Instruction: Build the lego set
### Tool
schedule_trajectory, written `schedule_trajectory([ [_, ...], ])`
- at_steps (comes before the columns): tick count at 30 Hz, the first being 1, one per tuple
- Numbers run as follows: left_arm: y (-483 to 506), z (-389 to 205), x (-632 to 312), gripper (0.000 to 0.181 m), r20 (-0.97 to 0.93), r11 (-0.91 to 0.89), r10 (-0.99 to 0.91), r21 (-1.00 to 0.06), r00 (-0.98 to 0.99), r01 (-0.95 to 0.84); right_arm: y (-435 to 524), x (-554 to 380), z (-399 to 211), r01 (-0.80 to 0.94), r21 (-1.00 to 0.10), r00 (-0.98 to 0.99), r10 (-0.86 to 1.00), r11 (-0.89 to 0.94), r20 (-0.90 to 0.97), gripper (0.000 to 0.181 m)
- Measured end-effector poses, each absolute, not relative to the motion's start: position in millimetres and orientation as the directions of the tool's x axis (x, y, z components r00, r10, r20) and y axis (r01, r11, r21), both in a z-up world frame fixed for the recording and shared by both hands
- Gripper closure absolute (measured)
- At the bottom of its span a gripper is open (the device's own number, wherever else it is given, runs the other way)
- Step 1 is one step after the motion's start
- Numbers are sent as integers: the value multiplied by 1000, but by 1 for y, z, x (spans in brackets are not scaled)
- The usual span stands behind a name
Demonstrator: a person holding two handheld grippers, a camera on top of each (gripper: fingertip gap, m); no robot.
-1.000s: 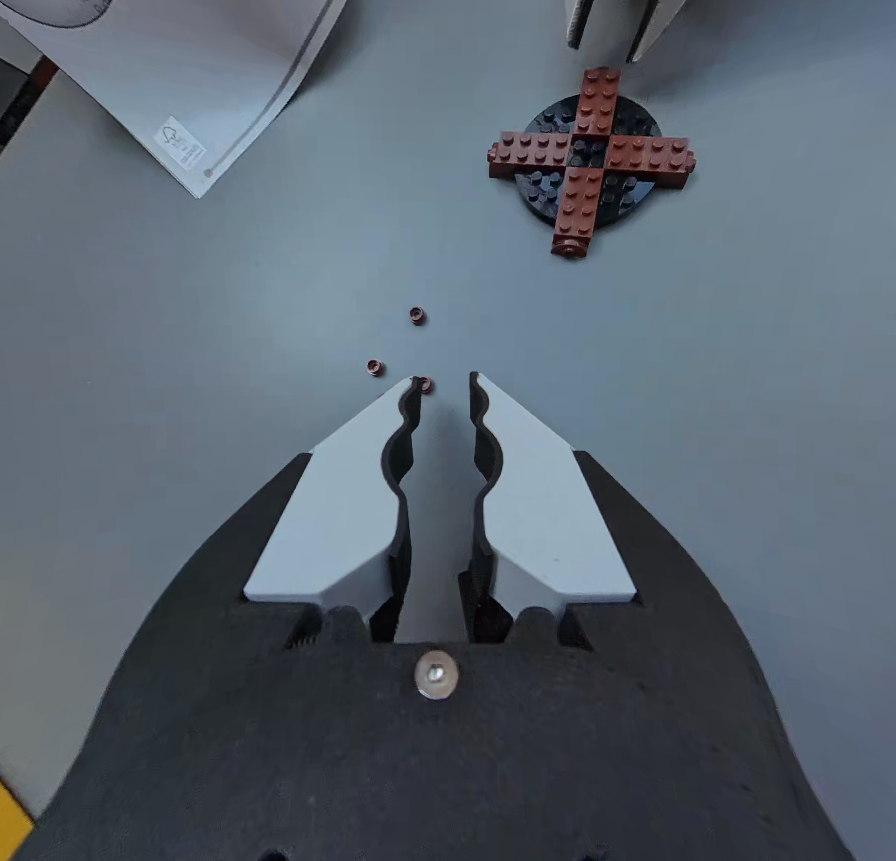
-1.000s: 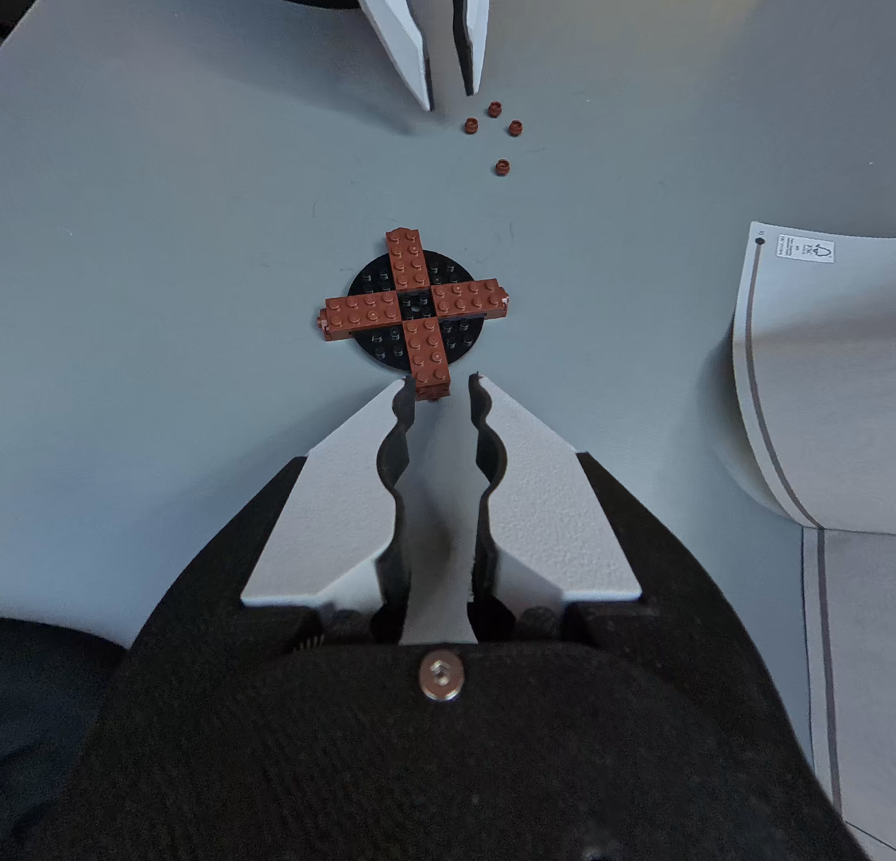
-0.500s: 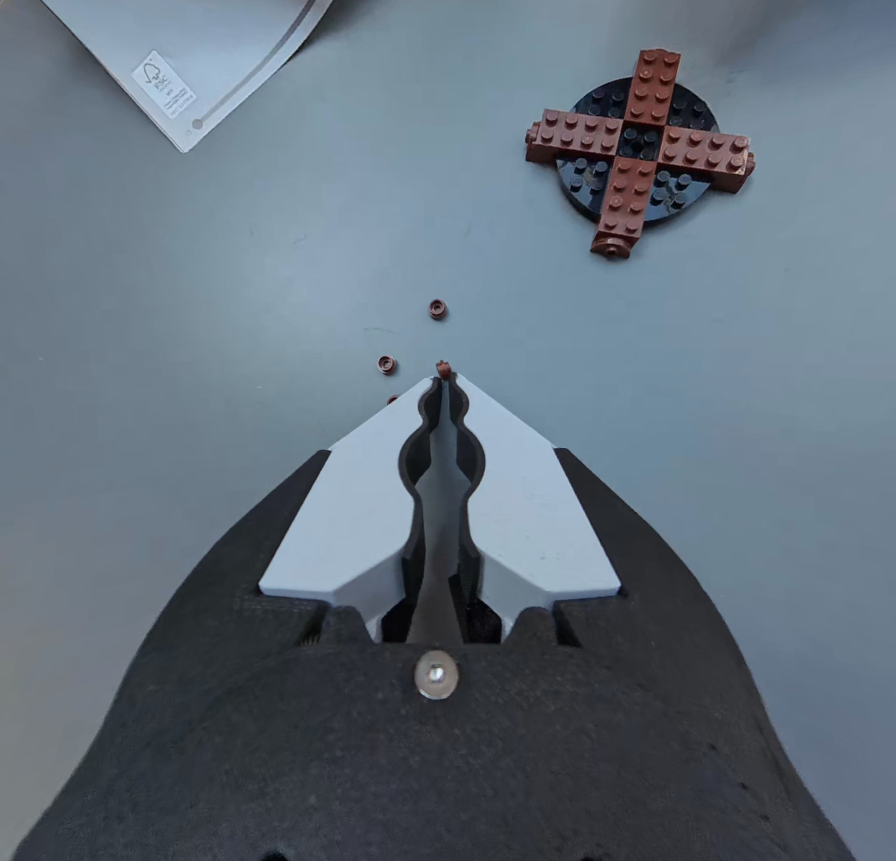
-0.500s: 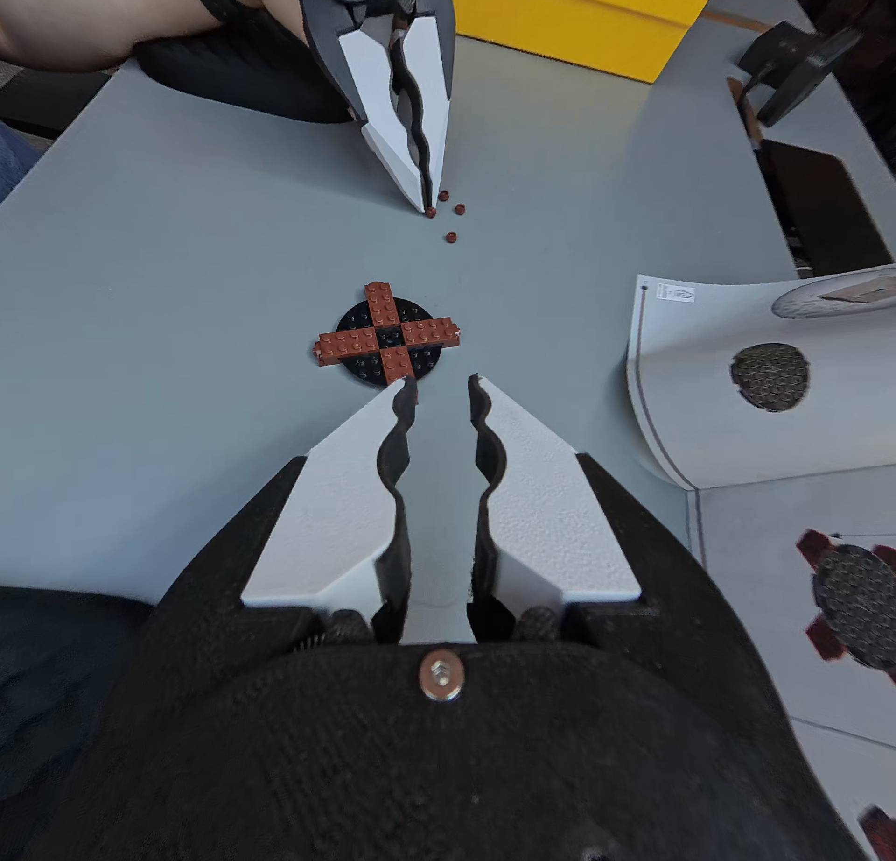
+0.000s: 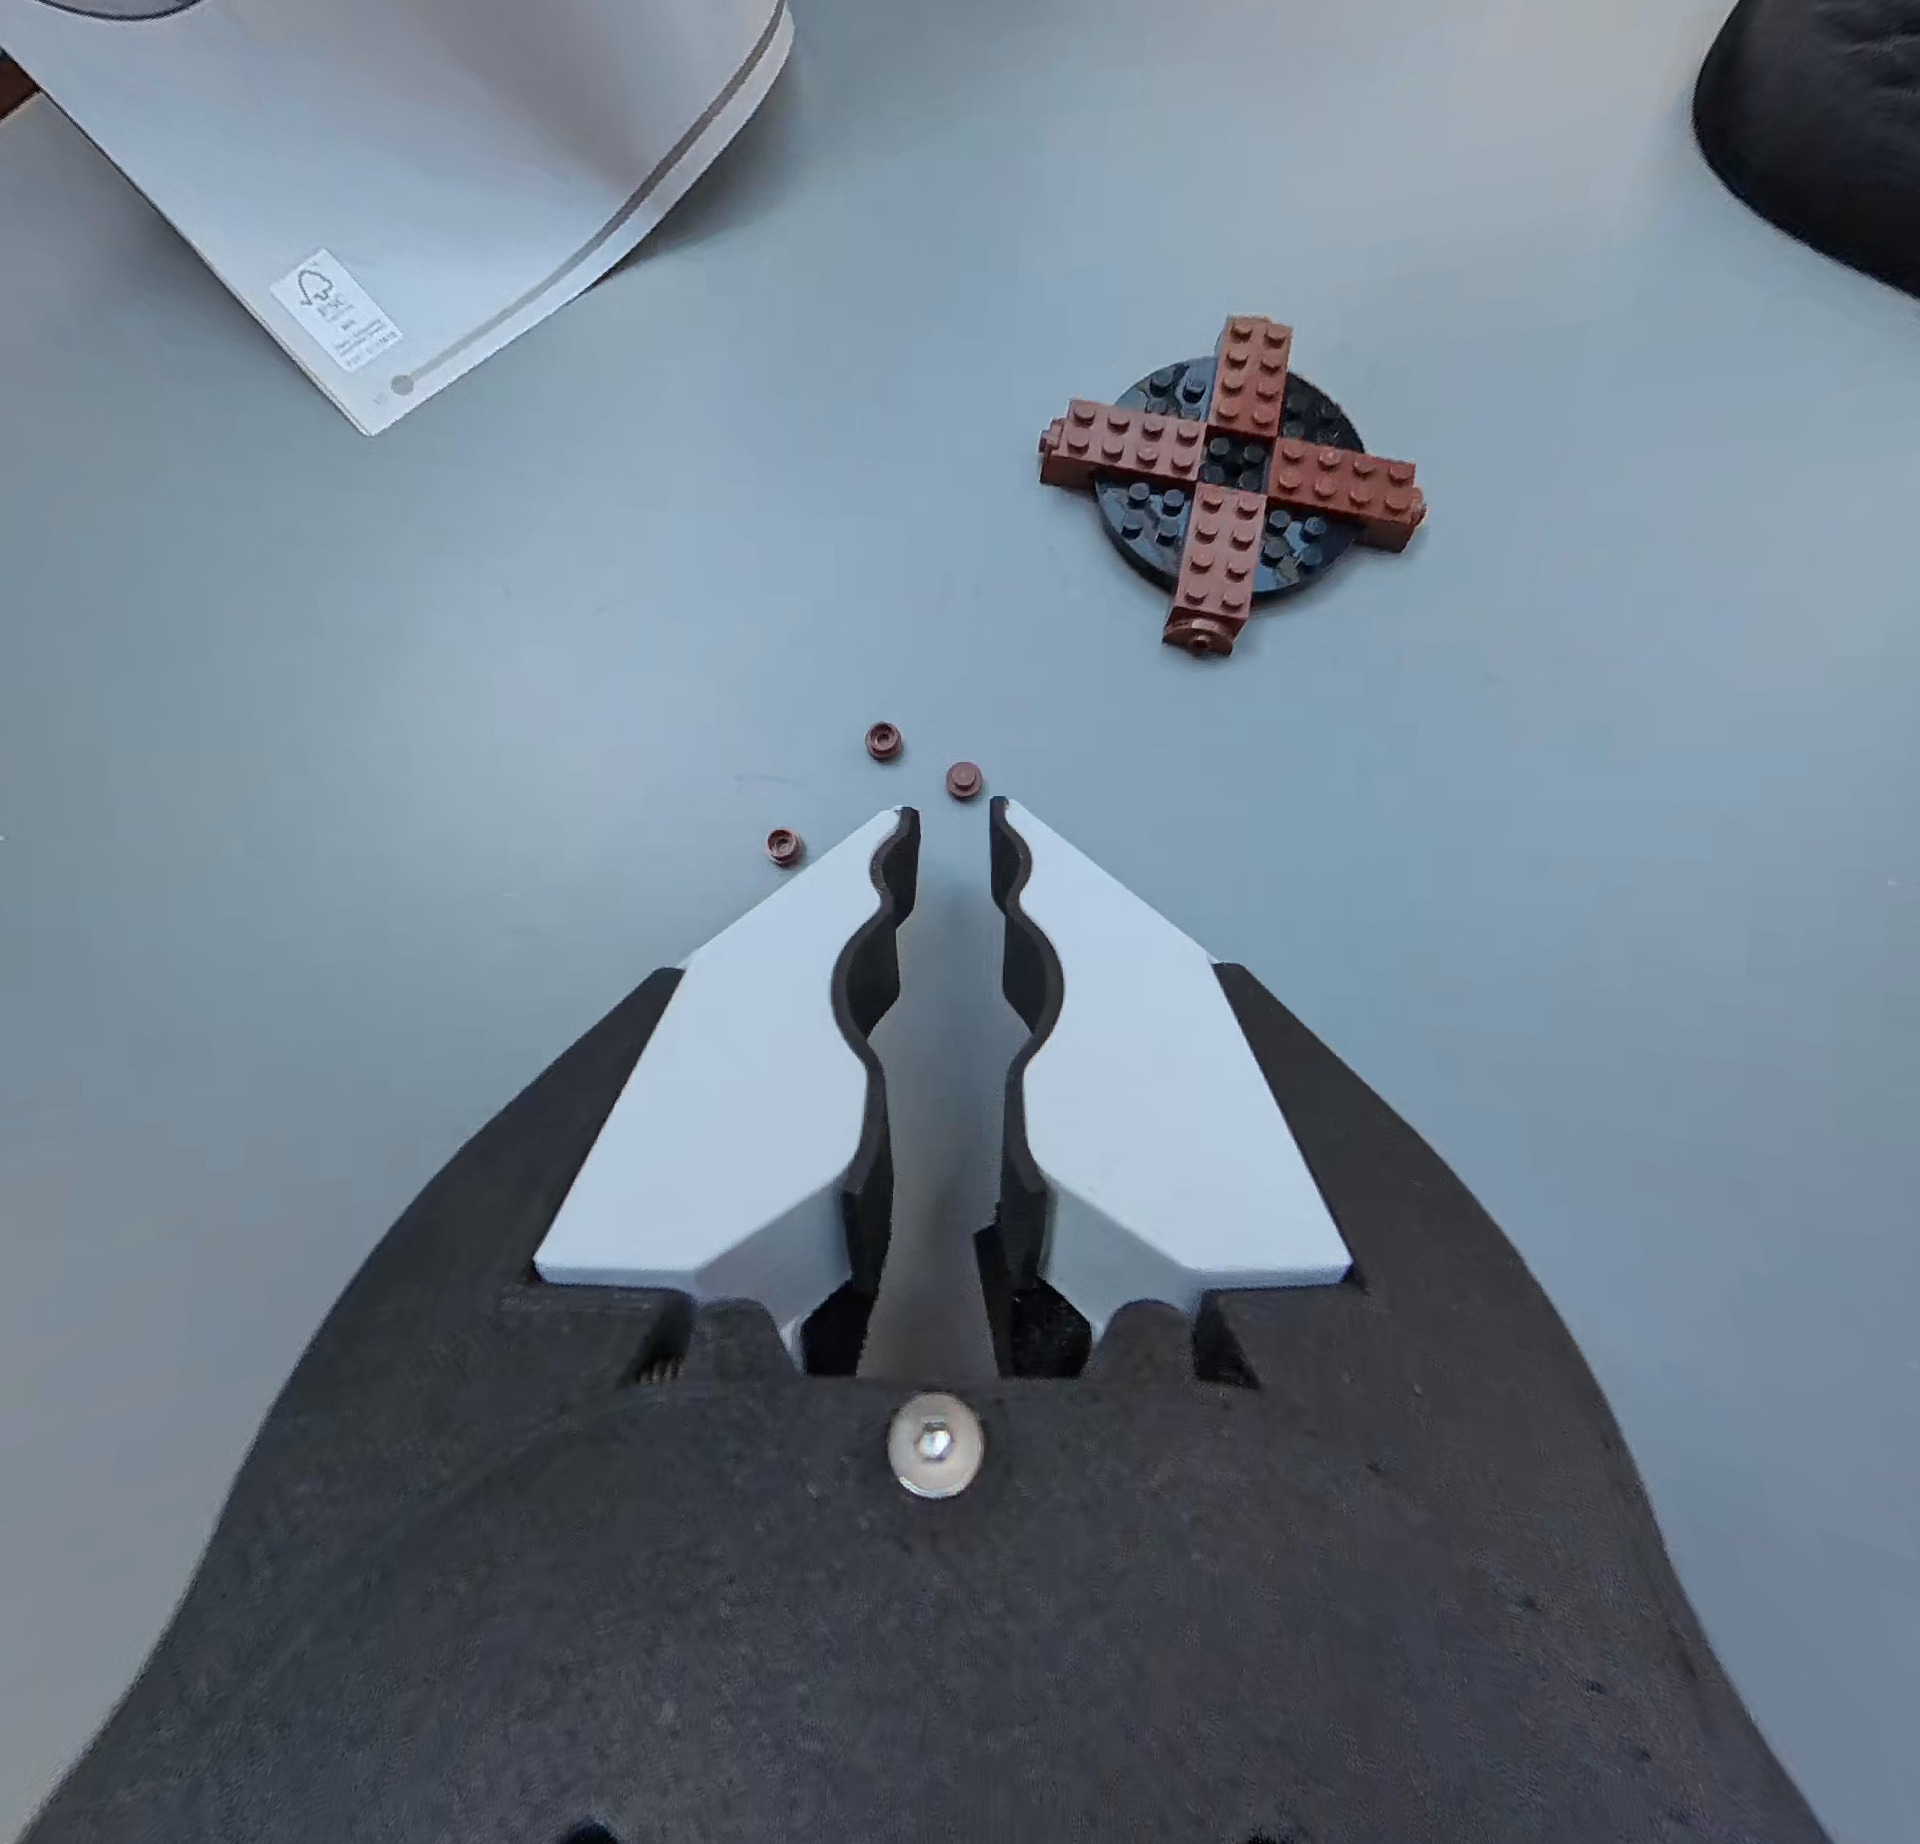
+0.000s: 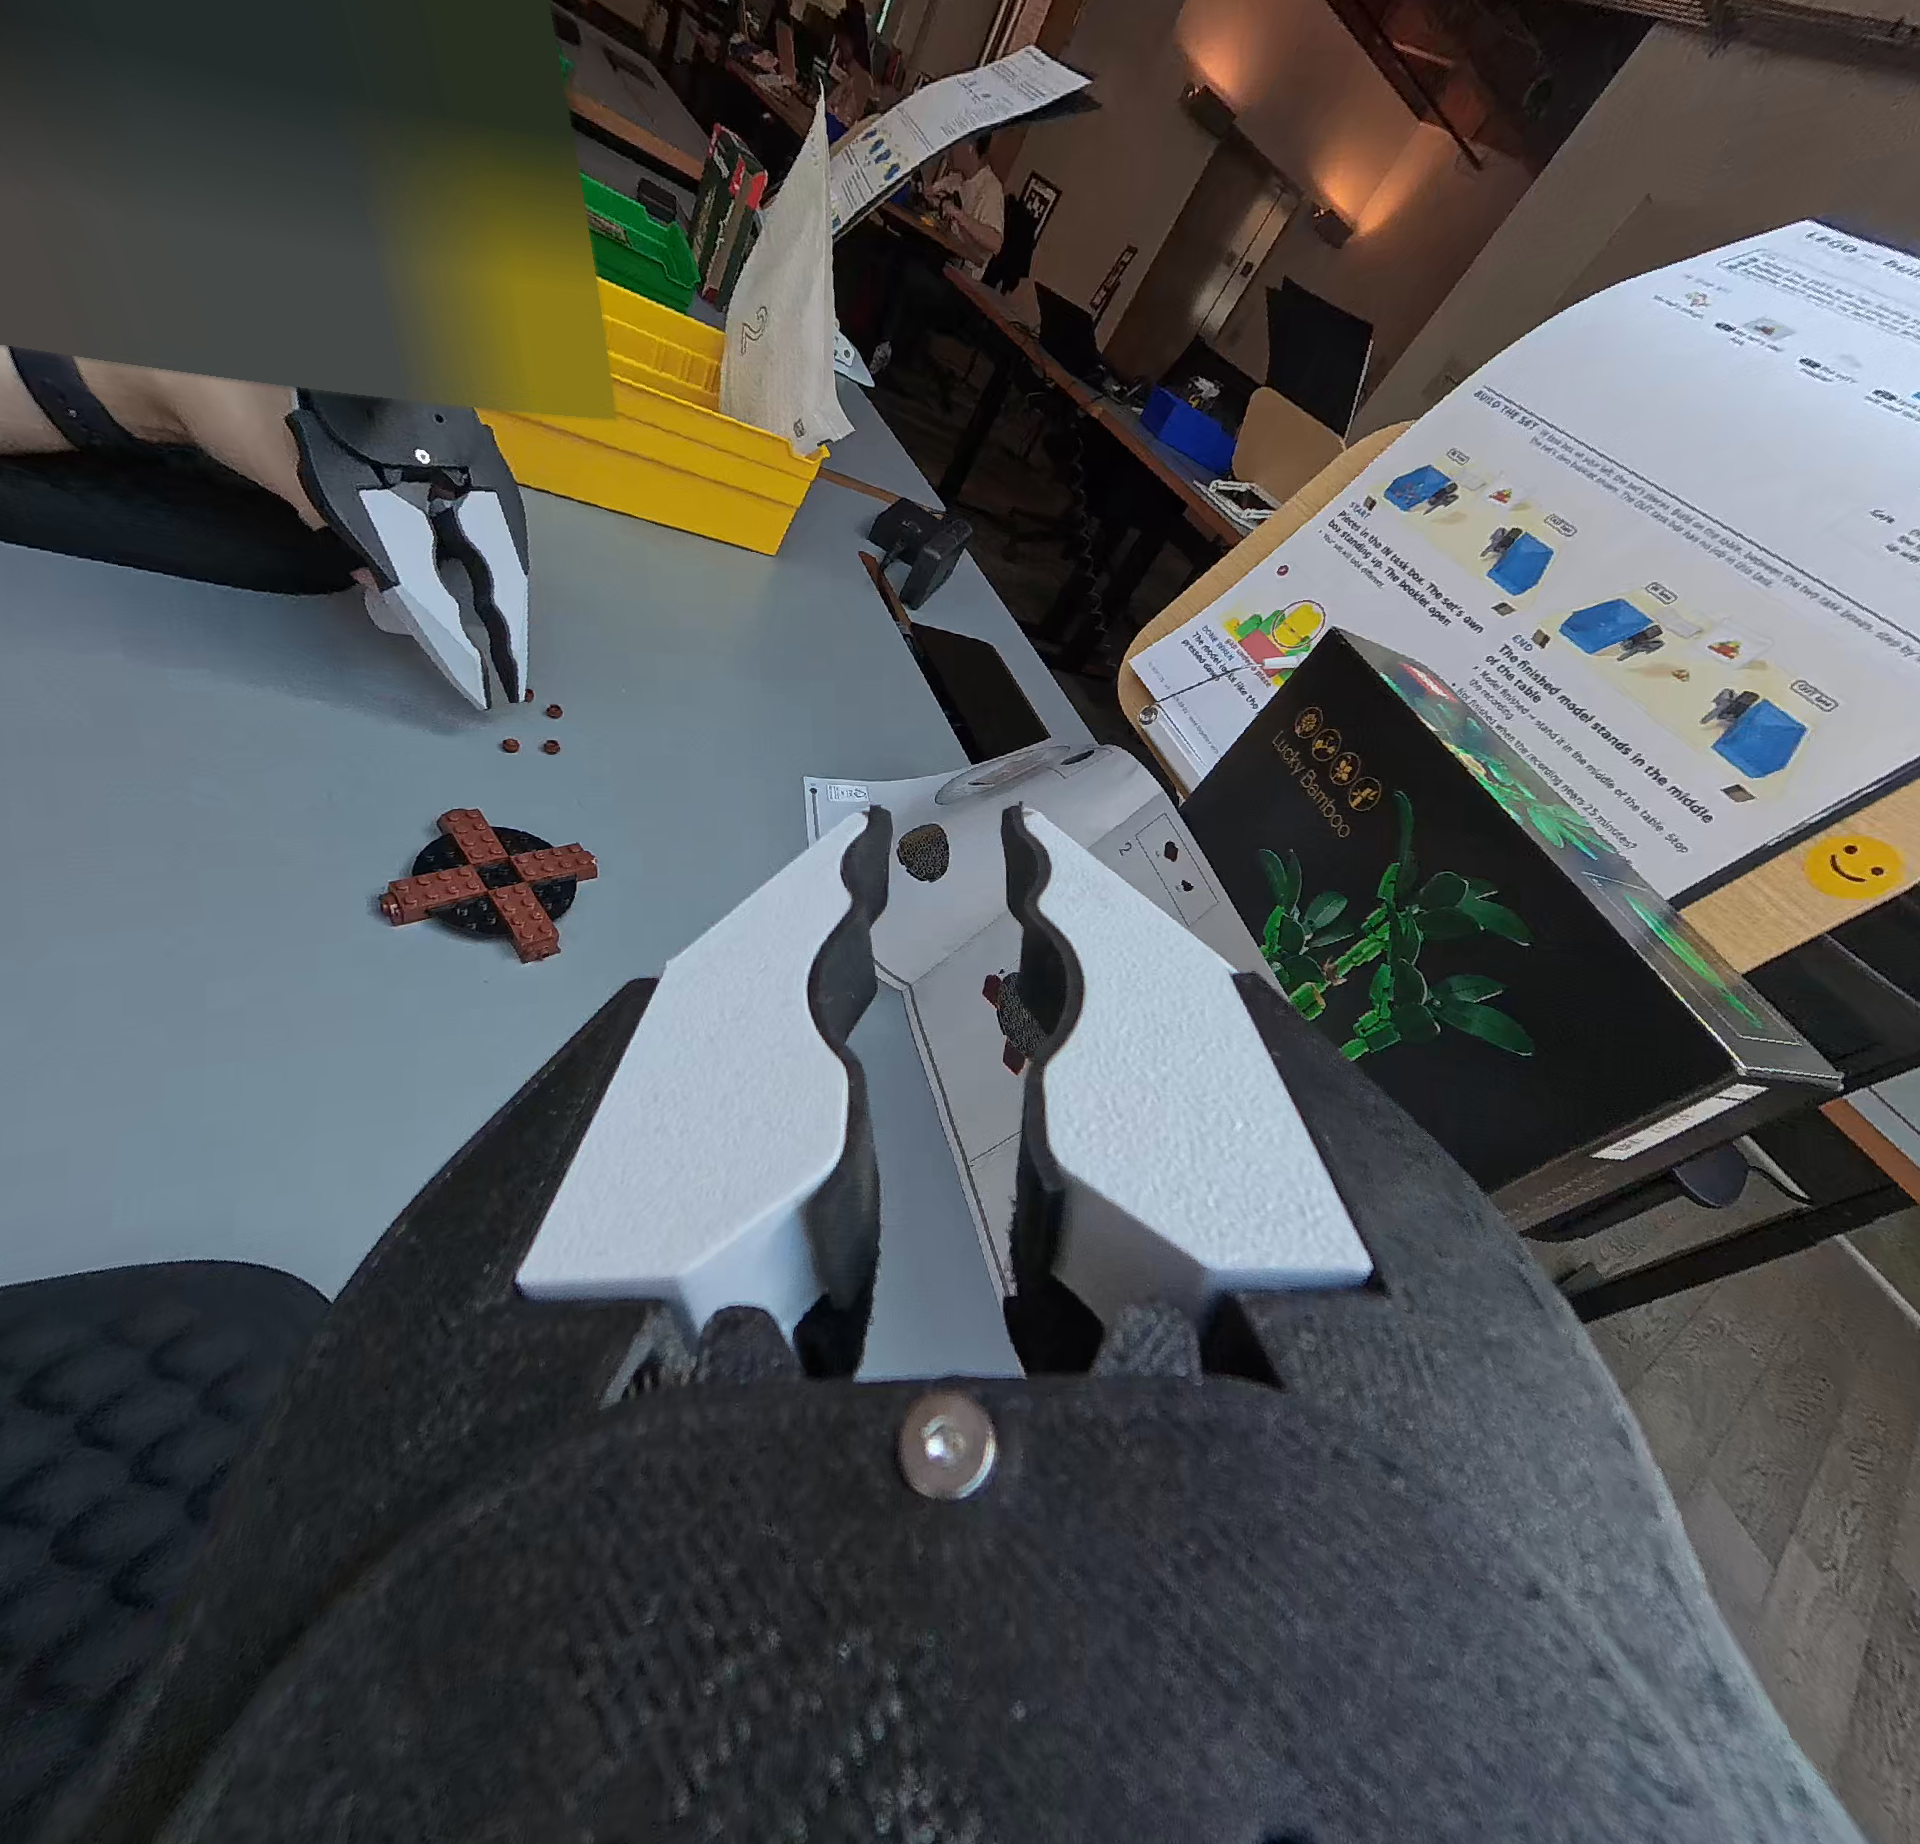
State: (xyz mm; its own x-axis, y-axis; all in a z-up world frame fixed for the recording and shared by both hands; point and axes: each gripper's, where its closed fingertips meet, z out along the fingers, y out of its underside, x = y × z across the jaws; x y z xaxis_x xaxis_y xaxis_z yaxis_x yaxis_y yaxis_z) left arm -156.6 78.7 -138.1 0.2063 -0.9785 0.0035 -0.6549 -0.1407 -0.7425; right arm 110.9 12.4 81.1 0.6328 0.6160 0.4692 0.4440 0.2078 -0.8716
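Note:
The build is a black round plate with a brown brick cross (image 5: 1231, 475) flat on the grey table; it also shows in the right wrist view (image 6: 494, 875). Small round brown studs lie loose: one (image 5: 964, 779) just ahead of my left gripper's tips, one (image 5: 883, 742) a little farther, one (image 5: 784, 847) beside the left finger. My left gripper (image 5: 954, 812) is open and empty, low over the table; it also shows in the right wrist view (image 6: 501, 698). My right gripper (image 6: 945, 823) is open and empty, raised, to the right of the build and pointing over the booklet (image 6: 1049, 859).
The open instruction booklet (image 5: 416, 132) lies far left of the build. A black box with a green plant picture (image 6: 1455, 911) and a printed sheet on a board (image 6: 1662, 599) stand right of the table. Yellow bins (image 6: 665, 444) stand at the far edge. A black pad (image 5: 1829, 80) lies beyond the build. Some 35 cm of space lies between my two pairs of fingers.
My left gripper was shut on a stud half a second ago; it is now open and the stud lies on the table. My right gripper has risen and swung right, away from the build.

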Motion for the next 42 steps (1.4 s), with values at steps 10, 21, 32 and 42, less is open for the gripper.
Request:
schedule_trajectory([
  [10, 81, -155, -141, 178, -64, -96, -980, -678, 190, -728, 18, 90, 56, 537, -829, 553, 676, 158, 487, 160],
  [21, 77, -149, -145, 181, -76, -72, -981, -708, 178, -702, 14, 102, 59, 542, -828, 577, 654, 142, 489, 160],
  [32, 78, -145, -165, 164, -28, -100, -985, -722, 173, -684, 15, 100, 54, 548, -828, 568, 673, 121, 474, 160],
  [42, 75, -155, -151, 170, -82, -36, -989, -678, 124, -734, 15, 98, 50, 561, -821, 557, 684, 108, 471, 160],
])
